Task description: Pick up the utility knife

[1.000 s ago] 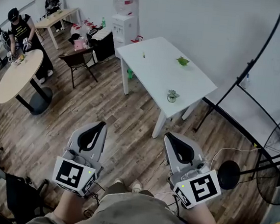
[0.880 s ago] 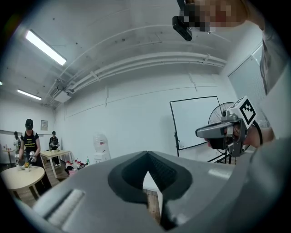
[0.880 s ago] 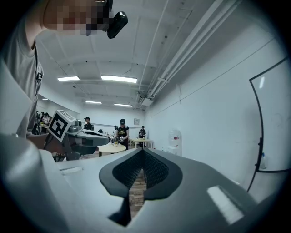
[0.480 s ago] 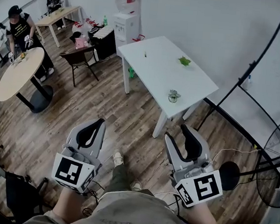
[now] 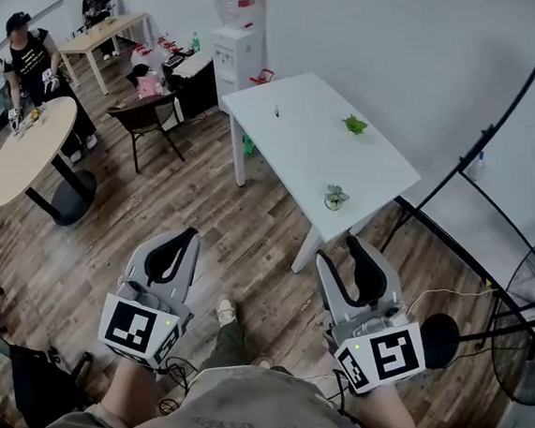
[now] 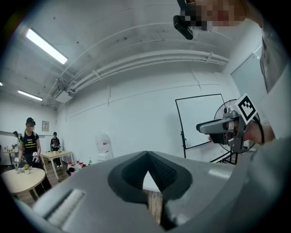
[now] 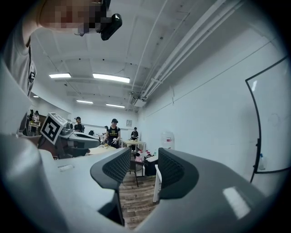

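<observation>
Holding both grippers level over the wooden floor [image 5: 84,266], the person is well apart from the white tabletop [image 5: 301,155]. The left gripper [image 5: 184,242] is clenched, its jaws meeting at the tips on nothing. The right gripper [image 5: 337,253] is released; its jaws have just been opening, and only floor shows in the gap. Three small things lie on the tabletop: a dark speck [image 5: 276,111] toward the far end, a green thing [image 5: 355,125] by the wall-side edge, a grey-green thing [image 5: 335,197] near the near corner. They are too small to tell which is the utility knife.
</observation>
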Available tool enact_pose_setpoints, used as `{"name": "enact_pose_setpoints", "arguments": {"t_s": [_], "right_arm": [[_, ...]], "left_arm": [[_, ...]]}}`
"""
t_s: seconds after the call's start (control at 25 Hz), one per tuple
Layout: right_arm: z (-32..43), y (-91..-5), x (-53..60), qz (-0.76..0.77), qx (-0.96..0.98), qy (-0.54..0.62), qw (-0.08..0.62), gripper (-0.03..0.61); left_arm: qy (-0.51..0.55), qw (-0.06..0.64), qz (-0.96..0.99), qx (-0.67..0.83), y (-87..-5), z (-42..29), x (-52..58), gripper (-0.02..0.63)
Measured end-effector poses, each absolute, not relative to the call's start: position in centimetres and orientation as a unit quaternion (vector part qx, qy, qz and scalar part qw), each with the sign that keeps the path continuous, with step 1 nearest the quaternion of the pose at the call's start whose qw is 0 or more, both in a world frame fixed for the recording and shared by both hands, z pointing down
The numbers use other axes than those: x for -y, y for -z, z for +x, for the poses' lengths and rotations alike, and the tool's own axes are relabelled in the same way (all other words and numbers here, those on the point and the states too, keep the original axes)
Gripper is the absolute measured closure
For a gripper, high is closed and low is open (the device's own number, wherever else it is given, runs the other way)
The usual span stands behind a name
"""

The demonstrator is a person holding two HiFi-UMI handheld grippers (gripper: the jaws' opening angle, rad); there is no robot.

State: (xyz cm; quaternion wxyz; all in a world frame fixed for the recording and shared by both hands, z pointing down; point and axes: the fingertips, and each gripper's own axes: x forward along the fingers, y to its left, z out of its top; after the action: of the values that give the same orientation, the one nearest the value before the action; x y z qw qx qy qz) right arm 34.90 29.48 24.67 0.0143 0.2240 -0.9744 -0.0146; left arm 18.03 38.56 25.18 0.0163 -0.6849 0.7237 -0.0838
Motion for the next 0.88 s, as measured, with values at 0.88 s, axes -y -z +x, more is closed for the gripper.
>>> {"name": "enact_pose_setpoints", "arguments": {"t_s": [0.88], "right_arm": [[11.5, -26.0, -15.1, 0.245, 0.967, -0.001, 0.069, 0.380]], "left_arm": [[0.086, -0.010, -0.712, -0.697, -26.8, -5.3, -23.8, 0.613]]}}
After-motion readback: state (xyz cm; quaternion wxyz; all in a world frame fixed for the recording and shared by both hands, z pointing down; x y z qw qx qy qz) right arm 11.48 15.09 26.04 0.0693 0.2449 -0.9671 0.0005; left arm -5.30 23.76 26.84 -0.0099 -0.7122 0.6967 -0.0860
